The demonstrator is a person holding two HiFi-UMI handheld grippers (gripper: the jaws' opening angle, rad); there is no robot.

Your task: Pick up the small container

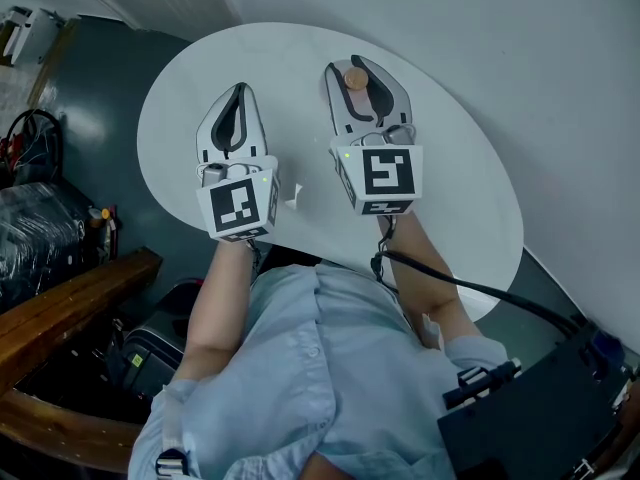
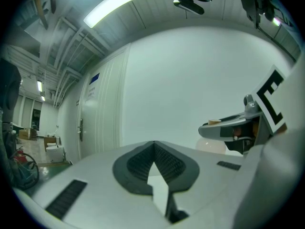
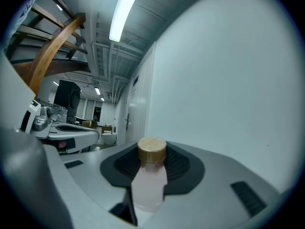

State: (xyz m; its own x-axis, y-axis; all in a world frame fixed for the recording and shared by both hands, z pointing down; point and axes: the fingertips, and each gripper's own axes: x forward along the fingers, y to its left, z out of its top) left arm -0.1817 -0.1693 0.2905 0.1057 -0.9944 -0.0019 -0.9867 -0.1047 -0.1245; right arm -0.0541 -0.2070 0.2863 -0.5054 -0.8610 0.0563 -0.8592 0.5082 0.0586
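Note:
The small container [image 1: 354,78] is a pale, translucent bottle with a round wooden cap. It stands upright between the jaws of my right gripper [image 1: 364,70], which is shut on it above the white round table [image 1: 460,178]. In the right gripper view the bottle [image 3: 150,182] fills the gap between the dark pads [image 3: 183,168], its cap towards the tips. My left gripper [image 1: 238,92] hovers beside it to the left, shut with nothing held. In the left gripper view its jaw tips [image 2: 153,144] meet, and the right gripper [image 2: 238,125] shows at the right.
A wooden bench [image 1: 60,308] and dark bags [image 1: 40,238] lie left of the table. A black case [image 1: 545,418] sits at the lower right, with a cable [image 1: 480,290] running to it. A plain white wall [image 1: 520,48] stands behind the table.

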